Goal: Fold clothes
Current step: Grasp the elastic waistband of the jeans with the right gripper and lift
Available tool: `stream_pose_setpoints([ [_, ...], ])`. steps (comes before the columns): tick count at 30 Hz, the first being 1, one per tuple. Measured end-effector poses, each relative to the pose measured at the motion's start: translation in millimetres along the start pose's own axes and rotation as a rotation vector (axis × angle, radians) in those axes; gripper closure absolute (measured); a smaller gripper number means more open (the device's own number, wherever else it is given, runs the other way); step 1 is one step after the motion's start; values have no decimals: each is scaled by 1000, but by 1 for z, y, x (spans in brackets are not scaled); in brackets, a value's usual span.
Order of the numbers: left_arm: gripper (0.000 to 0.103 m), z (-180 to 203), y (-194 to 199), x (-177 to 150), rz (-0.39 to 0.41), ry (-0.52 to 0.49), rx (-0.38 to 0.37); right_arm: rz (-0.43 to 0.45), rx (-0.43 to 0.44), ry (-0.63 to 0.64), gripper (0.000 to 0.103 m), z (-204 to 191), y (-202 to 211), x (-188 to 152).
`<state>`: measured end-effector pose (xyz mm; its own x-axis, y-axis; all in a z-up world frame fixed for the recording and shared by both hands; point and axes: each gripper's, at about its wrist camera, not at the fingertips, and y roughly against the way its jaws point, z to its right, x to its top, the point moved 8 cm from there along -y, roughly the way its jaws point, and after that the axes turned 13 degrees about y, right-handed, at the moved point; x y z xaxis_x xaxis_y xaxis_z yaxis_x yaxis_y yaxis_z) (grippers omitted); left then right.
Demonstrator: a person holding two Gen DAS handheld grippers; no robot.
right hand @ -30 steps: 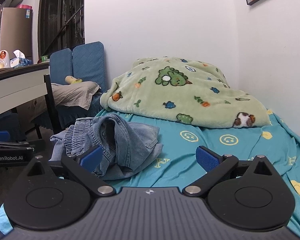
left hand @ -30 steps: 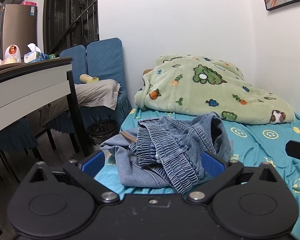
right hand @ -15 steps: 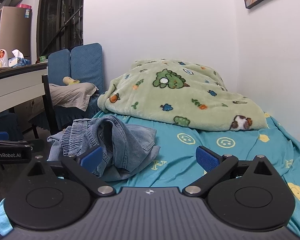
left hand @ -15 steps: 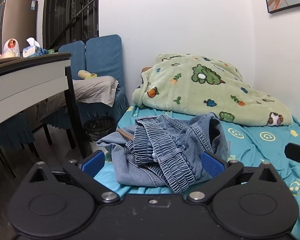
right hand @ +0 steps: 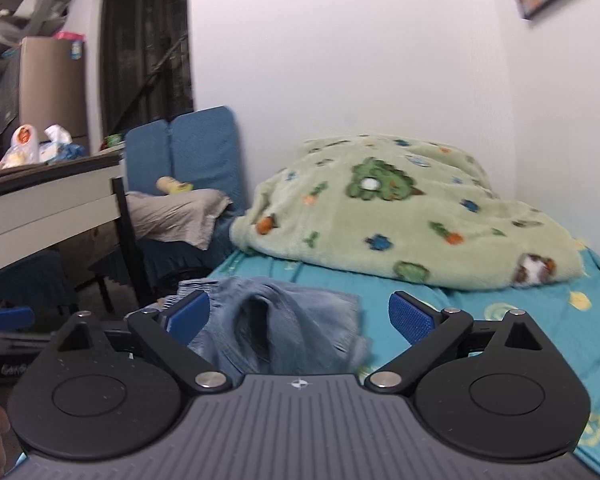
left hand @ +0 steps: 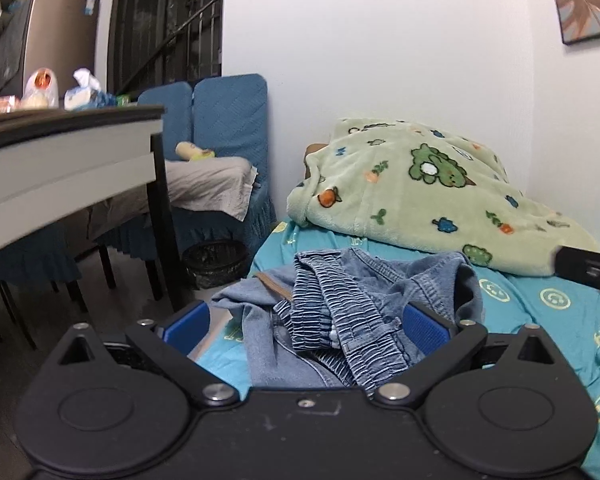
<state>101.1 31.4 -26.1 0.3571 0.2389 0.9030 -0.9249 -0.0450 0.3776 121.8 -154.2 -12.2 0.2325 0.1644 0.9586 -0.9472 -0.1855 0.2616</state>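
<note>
On the near end of the bed (left hand: 548, 320), at its edge toward the room, a pair of blue denim jeans (left hand: 364, 316) lies crumpled in a heap on the turquoise sheet, the elastic waistband bunched on top and one leg opening gaping upward. The left gripper (left hand: 306, 326) hovers at the jeans with its blue-padded fingers spread wide on either side of the heap, holding nothing. The right gripper (right hand: 298, 316) sits just beside the jeans on their wall side, its fingers also spread wide and empty, the left pad over the denim and the right pad over bare sheet. Behind the jeans, toward the head of the bed, a green fleece blanket (left hand: 428, 196) with cartoon prints is piled against the wall. Off the bed's side away from the wall stand a dark wastebasket (left hand: 214, 258), blue-covered chairs (left hand: 224, 120) and a table (left hand: 60, 152).
</note>
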Motion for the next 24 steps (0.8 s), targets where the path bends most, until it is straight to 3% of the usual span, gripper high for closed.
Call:
stream_pose_setpoints([
  [3, 0, -15, -4, 4, -4, 43, 10, -13, 77, 6, 13, -19, -27, 4],
  [9, 0, -46, -6, 16, 11, 108, 43, -16, 123, 40, 21, -56, -63, -8],
  [12, 0, -55, -6, 21, 31, 116, 56, -17, 127, 173, 29, -86, -77, -15],
  [19, 0, -62, -15, 14, 4, 129, 42, -66, 127, 413, 29, -132, -110, -43],
  [21, 1, -65, -17, 13, 5, 138, 67, -78, 116, 491, 30, -142, -115, -49],
  [24, 1, -71, -21, 12, -9, 168, 58, -177, 73, 536, 41, -138, -128, -65],
])
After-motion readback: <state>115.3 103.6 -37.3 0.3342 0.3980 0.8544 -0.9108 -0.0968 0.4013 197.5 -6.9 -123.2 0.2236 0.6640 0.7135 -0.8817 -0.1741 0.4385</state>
